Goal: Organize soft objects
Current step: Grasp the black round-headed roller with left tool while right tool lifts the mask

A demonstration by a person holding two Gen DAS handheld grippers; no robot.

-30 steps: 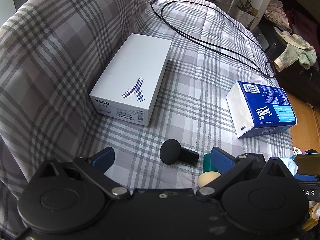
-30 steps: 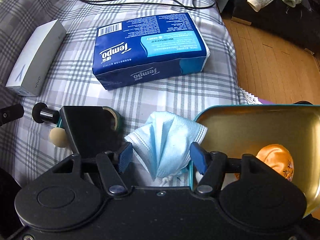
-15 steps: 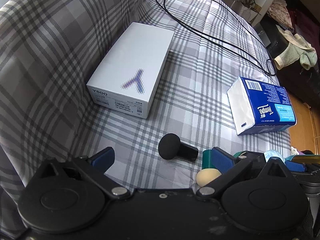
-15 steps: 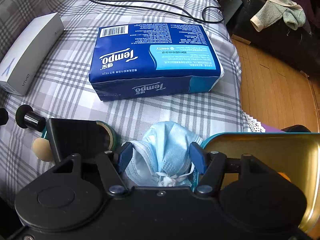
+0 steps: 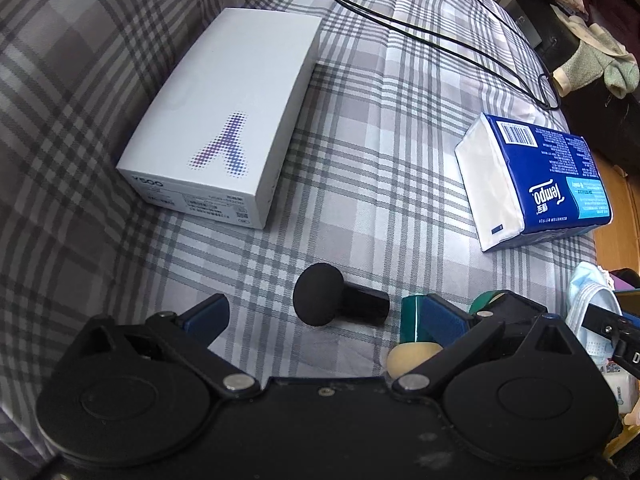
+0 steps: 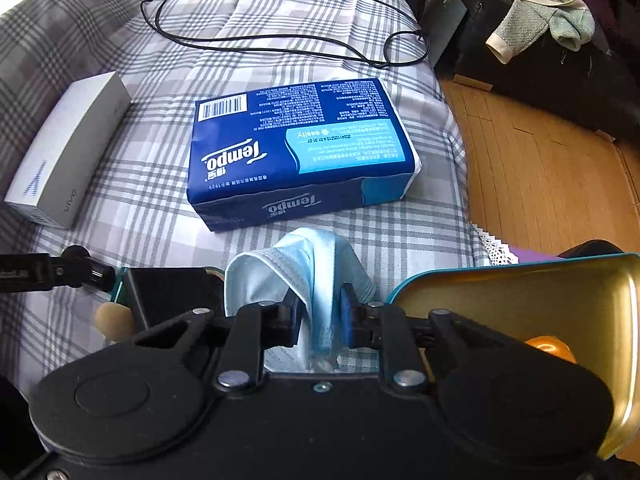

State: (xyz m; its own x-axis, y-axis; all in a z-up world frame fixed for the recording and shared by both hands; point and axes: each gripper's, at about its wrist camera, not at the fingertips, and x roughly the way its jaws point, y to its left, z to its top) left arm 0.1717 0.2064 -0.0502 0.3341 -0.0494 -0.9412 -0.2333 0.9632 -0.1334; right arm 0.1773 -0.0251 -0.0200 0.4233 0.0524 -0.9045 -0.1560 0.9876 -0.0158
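A light blue face mask hangs bunched between the pads of my right gripper, whose jaws are closing tight on the fabric. The mask also shows at the right edge of the left wrist view. A blue Tempo tissue pack lies on the plaid cover just beyond it. My left gripper stands open low over the cover. A black mushroom-shaped piece lies between and just past its fingertips, untouched. A beige foam ball rests by the right finger.
An open teal tin with a gold inside holds an orange thing at my right. A white phone box lies at the left and a black cable loops behind. The cover ends at a wooden floor on the right.
The right gripper's jaws have come together on the mask, which now stands pinched and bunched upward. The left gripper has sunk and moved forward towards the black piece.
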